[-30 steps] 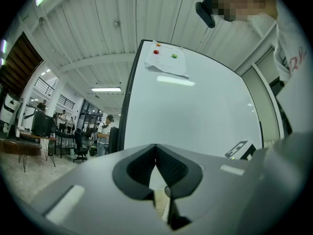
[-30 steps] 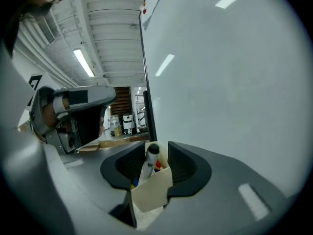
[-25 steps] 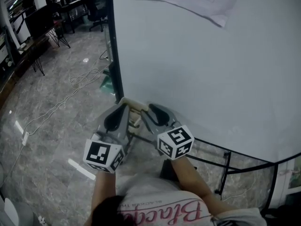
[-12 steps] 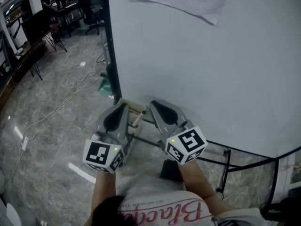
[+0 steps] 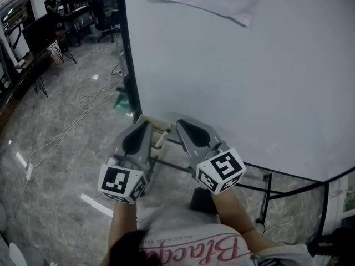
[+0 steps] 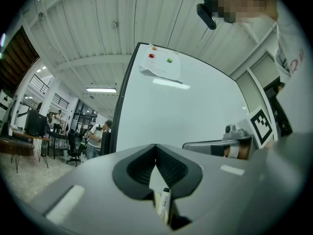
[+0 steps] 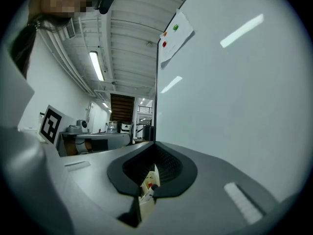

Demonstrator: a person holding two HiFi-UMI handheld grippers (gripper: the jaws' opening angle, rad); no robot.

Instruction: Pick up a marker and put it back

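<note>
The grey left gripper point(image 6: 156, 147) and grey right gripper point(image 7: 155, 145) each have their 2 jaws pressed together on nothing. The white black-capped marker point(image 6: 164, 201) lies in the cream tray point(image 5: 157, 122) at the whiteboard's point(image 5: 249, 82) lower corner, just beyond them

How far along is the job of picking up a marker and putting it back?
Nothing is in hand: left gripper and right gripper are both shut, with the marker lying between them at the whiteboard tray. Either it is already back, or the pick-up has not begun; one moment cannot settle which.
</note>
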